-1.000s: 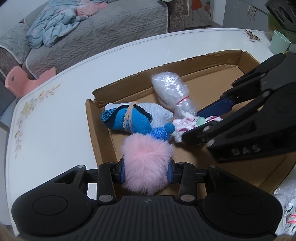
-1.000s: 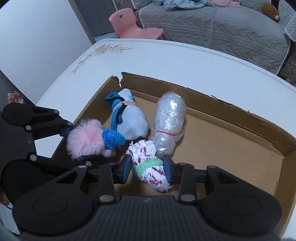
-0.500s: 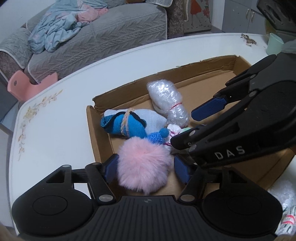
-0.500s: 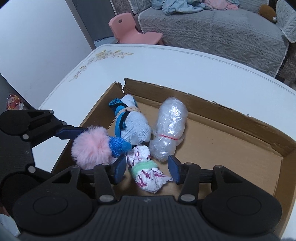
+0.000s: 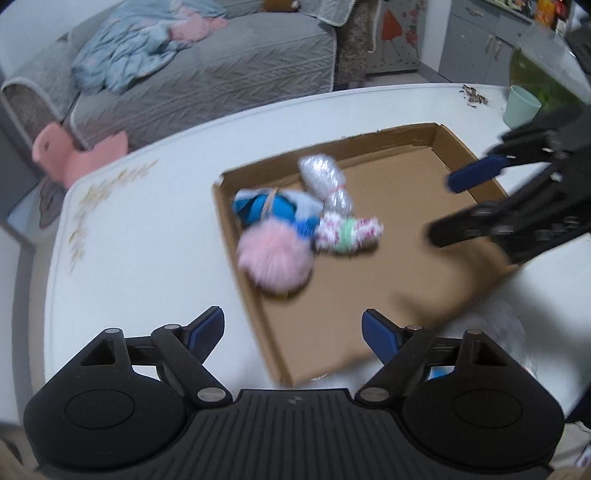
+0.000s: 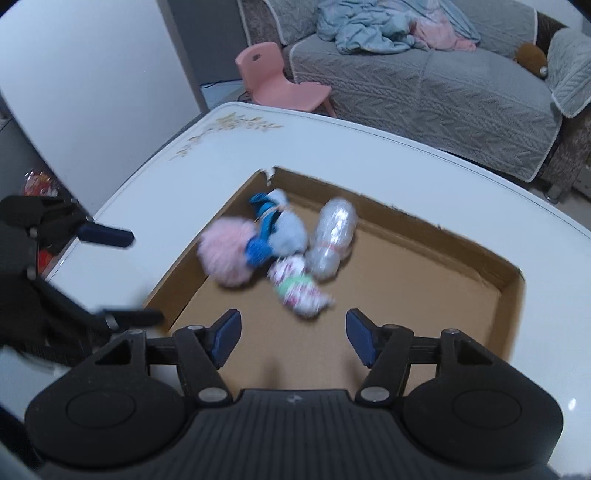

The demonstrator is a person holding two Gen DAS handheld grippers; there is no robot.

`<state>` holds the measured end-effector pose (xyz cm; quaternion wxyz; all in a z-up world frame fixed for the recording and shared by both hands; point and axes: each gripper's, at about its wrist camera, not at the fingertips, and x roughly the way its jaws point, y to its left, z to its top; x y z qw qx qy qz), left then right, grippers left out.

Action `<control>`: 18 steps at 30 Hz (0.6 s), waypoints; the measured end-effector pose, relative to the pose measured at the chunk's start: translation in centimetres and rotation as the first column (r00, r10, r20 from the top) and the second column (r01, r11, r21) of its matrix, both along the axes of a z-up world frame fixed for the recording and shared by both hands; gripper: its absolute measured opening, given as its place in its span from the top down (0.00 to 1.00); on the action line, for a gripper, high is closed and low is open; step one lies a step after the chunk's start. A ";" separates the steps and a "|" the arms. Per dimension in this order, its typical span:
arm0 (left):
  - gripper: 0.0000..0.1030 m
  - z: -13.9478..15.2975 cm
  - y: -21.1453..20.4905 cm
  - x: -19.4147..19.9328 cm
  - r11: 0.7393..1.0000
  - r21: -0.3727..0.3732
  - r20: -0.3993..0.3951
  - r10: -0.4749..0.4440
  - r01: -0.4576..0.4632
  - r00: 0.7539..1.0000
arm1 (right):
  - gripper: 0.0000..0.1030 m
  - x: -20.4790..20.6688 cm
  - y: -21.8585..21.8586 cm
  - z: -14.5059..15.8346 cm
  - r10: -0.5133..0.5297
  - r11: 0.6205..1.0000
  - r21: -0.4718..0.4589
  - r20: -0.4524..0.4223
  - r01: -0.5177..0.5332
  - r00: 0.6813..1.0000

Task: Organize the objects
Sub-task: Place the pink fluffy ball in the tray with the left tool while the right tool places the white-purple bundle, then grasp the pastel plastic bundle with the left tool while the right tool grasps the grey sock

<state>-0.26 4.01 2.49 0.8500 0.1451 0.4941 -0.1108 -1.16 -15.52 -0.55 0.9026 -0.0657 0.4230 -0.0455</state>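
Left wrist view: my left gripper (image 5: 293, 330) spread, empty, above the box (image 5: 424, 295) edge. Beyond, pompom (image 5: 273, 258), patterned bundle (image 5: 347, 234), blue sock (image 5: 269, 208), plastic roll (image 5: 325, 181) clustered in one corner, saving space. Right gripper (image 6: 293, 338) likewise spread, empty.

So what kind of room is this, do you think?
Most likely a home living room: a grey sofa with crumpled clothes on it, a small pink child's chair, and a white table with a flower print holding a cardboard tray.
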 end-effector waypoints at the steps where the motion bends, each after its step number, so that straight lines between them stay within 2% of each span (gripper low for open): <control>1: 0.17 0.4 0.5 -1.0 1.000 -0.011 -0.007 0.014 -0.015 1.000 | 0.35 -1.3 0.6 0.1 0.010 1.000 -0.006 -0.003 -0.010 1.000; 5: 0.15 1.2 1.5 -6.2 0.997 -0.050 -0.045 0.056 -0.058 0.997 | 0.32 -7.6 2.9 -0.8 0.046 0.999 -0.017 -0.020 -0.046 0.999; 9: 0.15 0.2 0.2 -11.9 0.996 -0.075 -0.095 0.051 -0.058 0.994 | 0.32 -13.5 4.4 -4.2 0.037 0.999 -0.013 -0.088 -0.039 0.995; 13: 0.12 -1.6 -1.3 -15.0 0.980 -0.159 -0.172 0.089 -0.117 0.981 | 0.32 -15.5 6.0 -6.7 0.053 0.997 -0.042 -0.159 -0.060 0.986; 18: 0.13 -4.6 -2.3 -15.9 0.987 -0.090 -0.222 0.112 -0.135 0.969 | 0.35 -15.5 6.4 -10.1 0.044 0.991 -0.114 -0.252 -0.074 0.967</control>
